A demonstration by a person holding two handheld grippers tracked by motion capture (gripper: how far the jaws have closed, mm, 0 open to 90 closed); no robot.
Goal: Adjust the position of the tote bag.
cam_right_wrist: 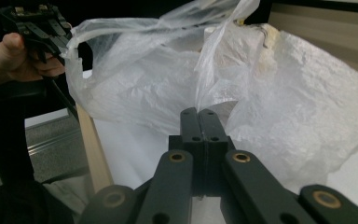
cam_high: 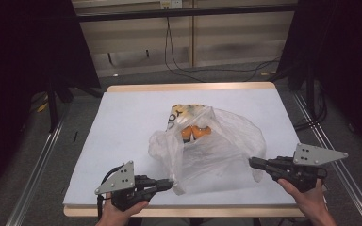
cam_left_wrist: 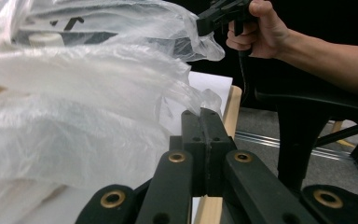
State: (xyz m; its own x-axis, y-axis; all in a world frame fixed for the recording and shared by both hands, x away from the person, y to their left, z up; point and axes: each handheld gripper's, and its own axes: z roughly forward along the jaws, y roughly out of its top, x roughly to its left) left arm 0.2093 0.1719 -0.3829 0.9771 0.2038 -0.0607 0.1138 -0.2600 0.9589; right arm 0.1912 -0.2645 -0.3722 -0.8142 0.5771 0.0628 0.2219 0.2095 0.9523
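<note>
Left claw (cam_high: 169,183) clamped on plastic bag (cam_high: 217,146) near edge, right claw (cam_high: 253,163) likewise opposite side; bag mid-worktop (cam_high: 122,122); orange contents (cam_high: 195,132) blurred through film, bag base hidden.

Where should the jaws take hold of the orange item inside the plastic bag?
Judging by the high view, come from above through the plastic bag's open mouth, which faces up and away from the person. Grip the orange item's exposed top; its sides are veiled by film. Both grippers, left and right, are clamped on the bag's edges, so one must release.
</note>
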